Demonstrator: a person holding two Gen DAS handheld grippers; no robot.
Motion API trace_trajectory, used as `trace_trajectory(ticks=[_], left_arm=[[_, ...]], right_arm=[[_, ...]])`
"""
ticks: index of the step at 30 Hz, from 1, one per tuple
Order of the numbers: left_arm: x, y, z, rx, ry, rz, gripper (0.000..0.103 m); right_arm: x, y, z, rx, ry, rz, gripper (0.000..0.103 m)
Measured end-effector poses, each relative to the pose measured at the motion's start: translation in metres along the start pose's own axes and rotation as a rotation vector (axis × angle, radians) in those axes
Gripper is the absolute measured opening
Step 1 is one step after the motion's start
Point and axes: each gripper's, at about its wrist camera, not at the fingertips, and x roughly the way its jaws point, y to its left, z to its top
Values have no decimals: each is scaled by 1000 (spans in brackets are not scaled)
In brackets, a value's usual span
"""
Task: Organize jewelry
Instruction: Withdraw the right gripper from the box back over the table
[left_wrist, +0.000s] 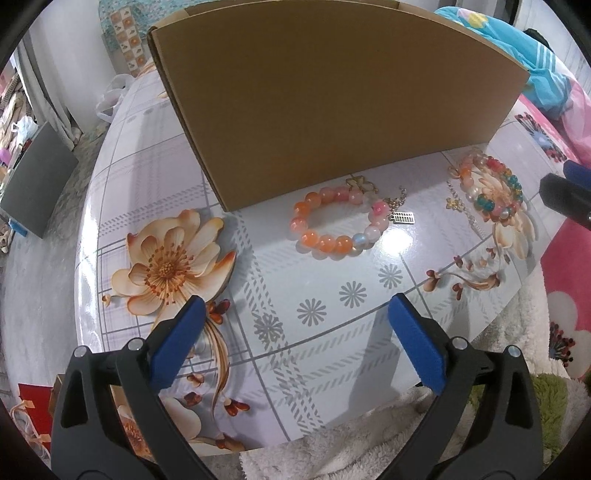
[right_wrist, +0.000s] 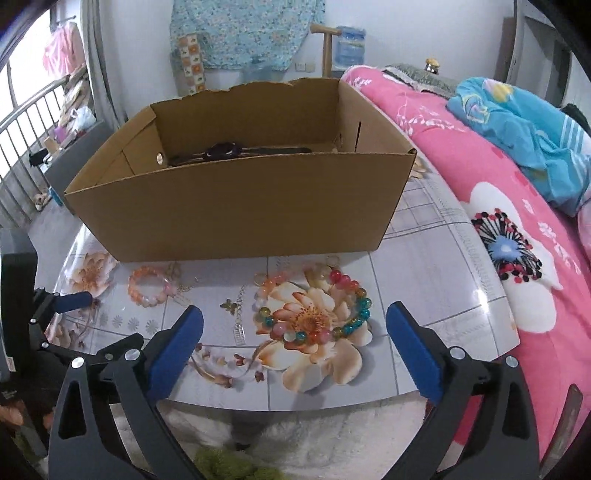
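Note:
An orange and pink bead bracelet (left_wrist: 338, 223) with a small charm chain lies on the flowered table, just in front of the open cardboard box (left_wrist: 332, 107). It also shows in the right wrist view (right_wrist: 149, 291). A multicoloured bead bracelet (left_wrist: 491, 188) lies to its right, ahead of my right gripper (right_wrist: 295, 334). A dark piece of jewelry (right_wrist: 236, 152) lies inside the box (right_wrist: 240, 210). My left gripper (left_wrist: 297, 332) is open and empty, short of the orange bracelet. My right gripper is open and empty, above the multicoloured bracelet (right_wrist: 314, 306).
A thin silver chain with a flower charm (right_wrist: 236, 314) lies between the two bracelets. A bed with a pink flowered quilt (right_wrist: 517, 240) borders the table on the right. A white fluffy rug (left_wrist: 369, 443) lies below the table's near edge. A grey chair (left_wrist: 37, 184) stands at the left.

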Motion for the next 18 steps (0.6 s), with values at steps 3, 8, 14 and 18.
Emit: trace_trajectory(ticks=[3,8,14,18], left_arm=[[0,0,-2,10,-17,-4,96],[-4,7,-9,22,-51,11,96],[-29,6,-26,44,-189,-12,85],[-43,-11,-31,139,-266,-25,62]], right_arm=[[-2,-2,-4,4,-23,23,97],[-2,-10,-12,11,-36,60,97],[-4,-14,-16,-9,-49,125,96],[-4,-8,-17,-49,-55,163,92]])
